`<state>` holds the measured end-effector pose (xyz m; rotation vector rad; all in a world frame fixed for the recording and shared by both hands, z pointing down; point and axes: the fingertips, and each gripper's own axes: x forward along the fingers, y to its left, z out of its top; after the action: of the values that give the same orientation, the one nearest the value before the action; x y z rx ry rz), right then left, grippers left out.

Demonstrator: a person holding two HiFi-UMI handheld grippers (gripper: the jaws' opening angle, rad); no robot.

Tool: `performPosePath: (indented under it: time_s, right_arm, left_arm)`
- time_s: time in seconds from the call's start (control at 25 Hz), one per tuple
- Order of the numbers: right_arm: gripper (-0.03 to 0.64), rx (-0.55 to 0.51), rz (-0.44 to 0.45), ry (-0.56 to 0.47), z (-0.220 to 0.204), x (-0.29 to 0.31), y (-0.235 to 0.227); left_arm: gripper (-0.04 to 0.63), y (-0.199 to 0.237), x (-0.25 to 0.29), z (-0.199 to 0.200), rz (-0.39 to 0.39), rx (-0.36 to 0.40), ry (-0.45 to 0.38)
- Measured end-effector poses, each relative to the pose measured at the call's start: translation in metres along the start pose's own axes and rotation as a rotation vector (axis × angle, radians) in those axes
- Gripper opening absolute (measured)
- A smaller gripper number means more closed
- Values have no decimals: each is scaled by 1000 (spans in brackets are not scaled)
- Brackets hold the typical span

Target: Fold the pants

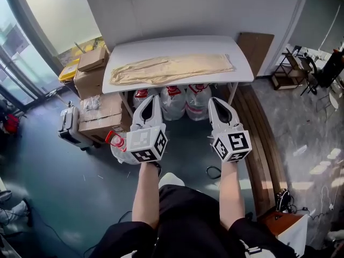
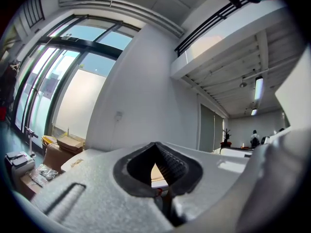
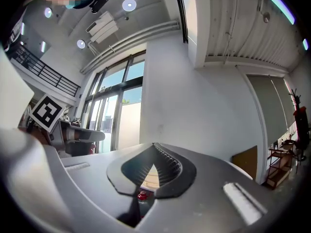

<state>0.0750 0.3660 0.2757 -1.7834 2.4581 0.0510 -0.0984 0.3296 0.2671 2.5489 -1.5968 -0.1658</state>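
Pants [image 1: 172,69] lie flat on the table [image 1: 243,63] at 12 o'clock. Left gripper [image 1: 155,98] and right gripper [image 1: 214,101] hang short, clenched, empty. Folding seems unstarted; next, reach and open.

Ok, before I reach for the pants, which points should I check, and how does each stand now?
1. Pants lie flat on the table: ok.
2. Nothing lies on top of the pants: ok.
3. Left hand-held gripper open for a grasp: not ok, jaws together, nothing held.
4. Right hand-held gripper open: not ok, jaws together, nothing held.
5. Both grippers over the pants: not ok, they are short of the table's near edge.
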Motion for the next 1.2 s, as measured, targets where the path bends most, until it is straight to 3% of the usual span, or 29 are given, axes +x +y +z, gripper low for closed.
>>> performPosePath:
  time_s: [0.56,0.92,1.2]
  right_arm:
    - [6,-11,5,-75,18,32,-22]
    - [6,-62,77,-37,-3,133,-29]
    - [6,-94,166,14,-17,254,-16]
  left_arm:
    - [3,6,37,12,-35,26,-53]
    - [3,62,129,-3,-24,-34,-37]
    - [3,144,202,3,28,-70,-55]
